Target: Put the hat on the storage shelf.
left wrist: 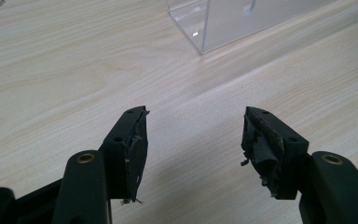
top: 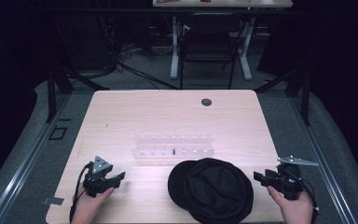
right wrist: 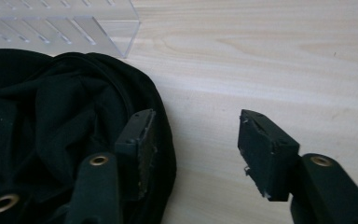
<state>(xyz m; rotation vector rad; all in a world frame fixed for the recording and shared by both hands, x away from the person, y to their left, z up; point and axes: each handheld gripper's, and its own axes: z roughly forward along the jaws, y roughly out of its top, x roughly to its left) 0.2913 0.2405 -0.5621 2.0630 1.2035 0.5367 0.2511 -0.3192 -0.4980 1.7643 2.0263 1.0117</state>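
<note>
A black cloth cap (top: 210,189) lies crumpled on the light wooden table (top: 168,116), near its front edge. Behind it stands a clear acrylic rack (top: 173,149) with two rows of small pegs; one dark piece sits in its front row. My left gripper (top: 120,177) rests at the front left, jaws open, bare wood between them (left wrist: 193,140); the rack's corner (left wrist: 205,28) lies ahead of it. My right gripper (top: 259,177) is at the front right, open, just beside the cap's edge (right wrist: 74,121). Its left finger (right wrist: 137,140) hangs over the cloth without pinching it.
A round dark grommet (top: 206,101) sits in the table's far side. Beyond the table stand a black chair (top: 209,42) and a white desk frame (top: 175,46), with cables on the floor. Black stands flank the table at left and right.
</note>
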